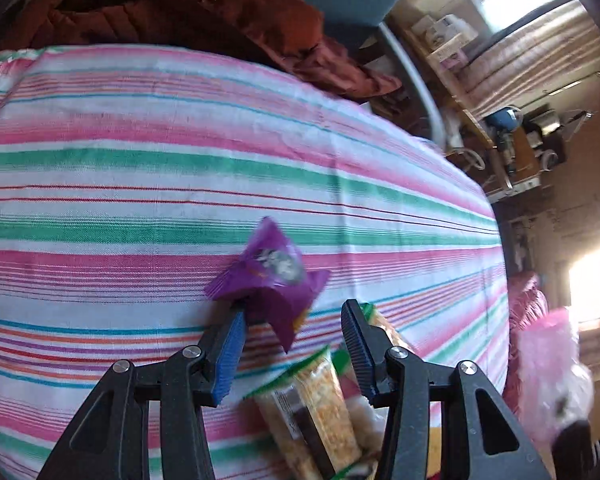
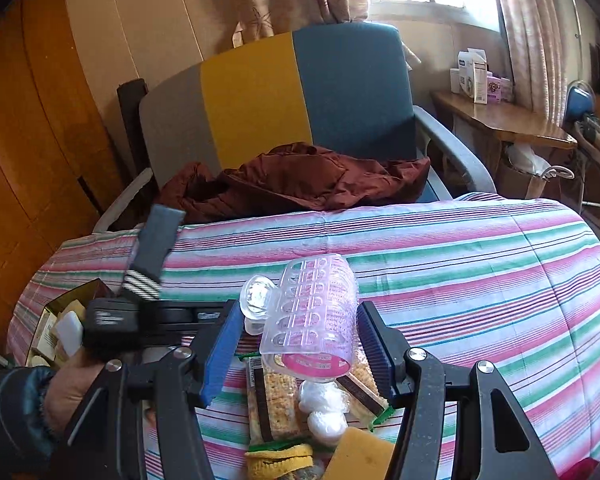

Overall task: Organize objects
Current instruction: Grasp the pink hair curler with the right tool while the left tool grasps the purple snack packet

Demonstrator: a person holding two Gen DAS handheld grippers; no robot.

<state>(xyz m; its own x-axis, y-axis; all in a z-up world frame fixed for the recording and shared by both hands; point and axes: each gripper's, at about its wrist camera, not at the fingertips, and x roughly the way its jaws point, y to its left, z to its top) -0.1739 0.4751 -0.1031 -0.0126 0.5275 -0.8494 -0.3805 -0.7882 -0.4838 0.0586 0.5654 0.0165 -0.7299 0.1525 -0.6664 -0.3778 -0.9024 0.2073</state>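
Observation:
In the left wrist view my left gripper (image 1: 296,312) is open over the striped cloth (image 1: 140,140). A purple snack packet (image 1: 272,276) hangs off the left fingertip, blurred, apparently loose. Cracker packets (image 1: 312,404) lie below the jaws. In the right wrist view my right gripper (image 2: 298,316) holds a clear pink hair roller (image 2: 316,312) with a clear clip (image 2: 256,298) on its end, above cracker packets (image 2: 272,404), white wrapped sweets (image 2: 324,412) and a yellow sponge (image 2: 356,456). The roller shows blurred in the left wrist view (image 1: 548,360).
A chair (image 2: 300,96) with a brown jacket (image 2: 300,180) stands behind the table. An open box (image 2: 56,328) of small items sits at the table's left edge, by the left hand's gripper body (image 2: 140,316). A wooden shelf (image 2: 500,120) with boxes is at right.

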